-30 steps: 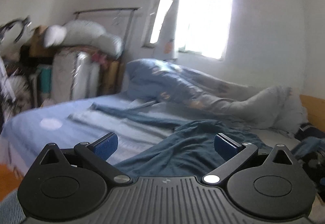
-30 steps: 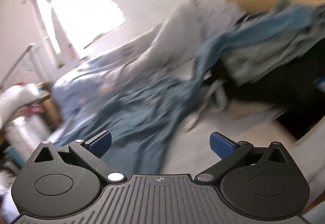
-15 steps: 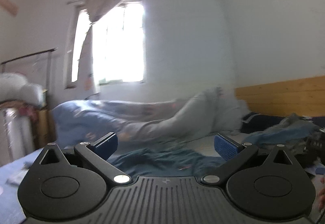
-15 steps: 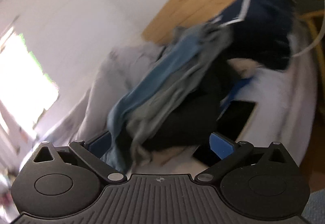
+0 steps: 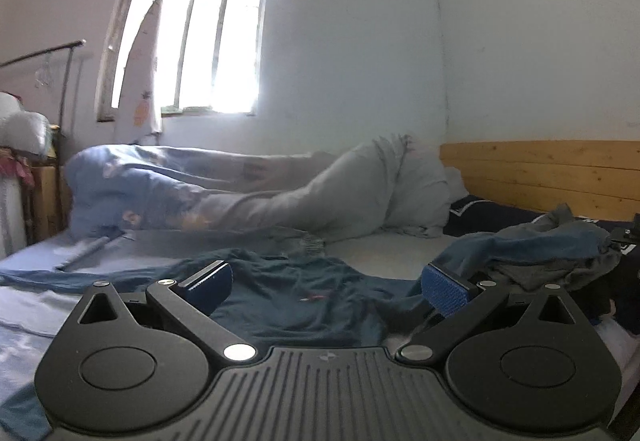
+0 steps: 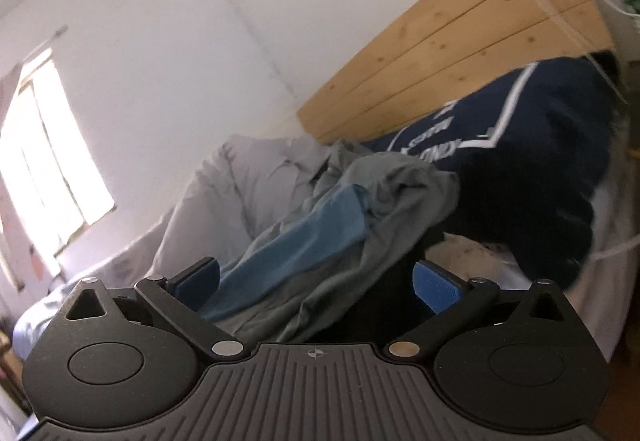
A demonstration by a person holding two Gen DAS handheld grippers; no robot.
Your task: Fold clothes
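Dark teal crumpled shirt (image 5: 304,301) lies spread flat on the pale sheeted bed (image 5: 392,253), directly ahead of the left gripper (image 5: 326,283). Left gripper's blue-padded fingers stand wide apart, nothing between them, hovering low over the near edge of that shirt; can't tell if they touch the cloth. Right of it sits a heaped pile of grey and mid-blue clothes (image 5: 552,249), against a dark navy garment with white lettering (image 5: 492,215). Behind the shirt a long rumpled grey-and-blue printed duvet (image 5: 240,193) runs along the white wall, under a bright barred window (image 5: 208,37) with a pale tied-back curtain (image 5: 148,53). Light pine plank headboard (image 5: 540,173) at far right. Metal clothes rail (image 5: 44,49) at far left, partly cut off.

Right wrist view, tilted: right gripper (image 6: 316,281) also has its blue-padded fingers spread apart, gripping nothing. Same grey and blue pile (image 6: 340,225) hangs down between and just beyond the fingers, grey fabric draped over the blue strip; contact with the pads unclear. Navy lettered garment (image 6: 520,145) lies behind the pile to the right, against the headboard (image 6: 460,45). Grey duvet (image 6: 240,193) bunched left of the pile. Window (image 6: 52,145) blown out at the left edge. View slightly blurred.
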